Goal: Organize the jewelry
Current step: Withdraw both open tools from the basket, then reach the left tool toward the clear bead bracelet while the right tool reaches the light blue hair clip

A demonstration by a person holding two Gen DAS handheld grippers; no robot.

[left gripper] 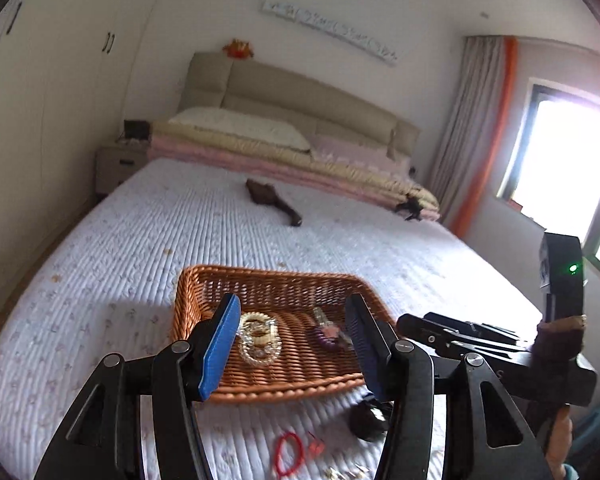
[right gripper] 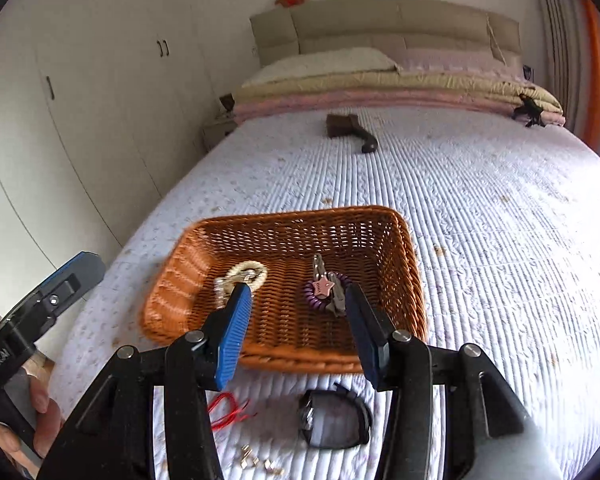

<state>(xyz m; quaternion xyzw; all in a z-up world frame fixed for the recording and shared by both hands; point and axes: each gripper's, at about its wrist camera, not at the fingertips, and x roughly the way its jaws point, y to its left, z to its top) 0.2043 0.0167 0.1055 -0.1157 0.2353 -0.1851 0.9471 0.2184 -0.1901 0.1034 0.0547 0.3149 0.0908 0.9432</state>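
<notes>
A brown wicker basket (left gripper: 260, 273) (right gripper: 300, 214) sits on the white quilted bed. In it lie cream and clear bead bracelets (left gripper: 259, 336) (right gripper: 251, 271) and a purple coil band with a pink star (left gripper: 327, 334) (right gripper: 324, 289). My left gripper (left gripper: 293, 308) hovers open over the basket's near side, with nothing between its blue pads. My right gripper (right gripper: 298, 292) is open and empty too, above the basket. On the bed in front of the basket lie a red string bracelet (left gripper: 288, 454) (right gripper: 228, 410), a black watch (left gripper: 370, 420) (right gripper: 334, 424) and small gold pieces (right gripper: 256, 460).
A dark brown hairbrush (left gripper: 274, 200) (right gripper: 350, 130) lies farther up the bed, before folded quilts and pillows (left gripper: 240, 126). Wardrobe doors (right gripper: 60, 120) run along the left and a bright window (left gripper: 560, 160) is on the right. A hand (right gripper: 40, 412) holds the left gripper.
</notes>
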